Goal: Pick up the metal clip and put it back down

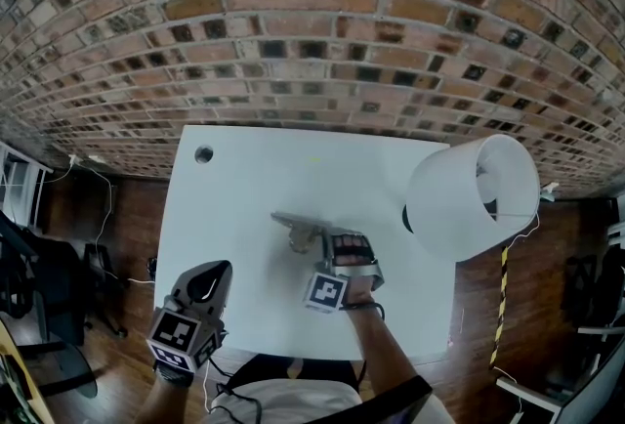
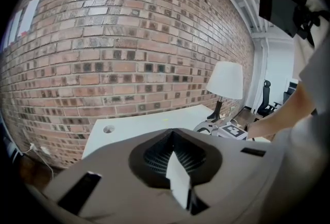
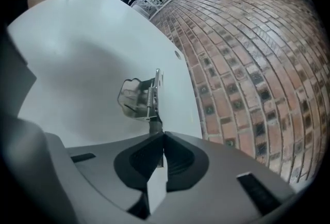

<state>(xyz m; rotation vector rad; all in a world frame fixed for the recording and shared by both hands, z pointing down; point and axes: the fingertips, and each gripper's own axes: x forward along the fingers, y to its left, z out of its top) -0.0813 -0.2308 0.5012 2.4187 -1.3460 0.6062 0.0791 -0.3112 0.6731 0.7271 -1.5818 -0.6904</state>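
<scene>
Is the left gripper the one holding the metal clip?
No, the right gripper pinches the metal clip; the left gripper is shut and empty.

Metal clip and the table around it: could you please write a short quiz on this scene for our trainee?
1. True or false: the left gripper holds the metal clip.
2. In the head view, what stands at the table's right edge? A lamp; B mug; C book.
3. Fill in: the wall behind the table is ____.
Key: 1 false, its jaws are shut and empty; the right gripper grips it. 2 A. 3 brick.
</scene>
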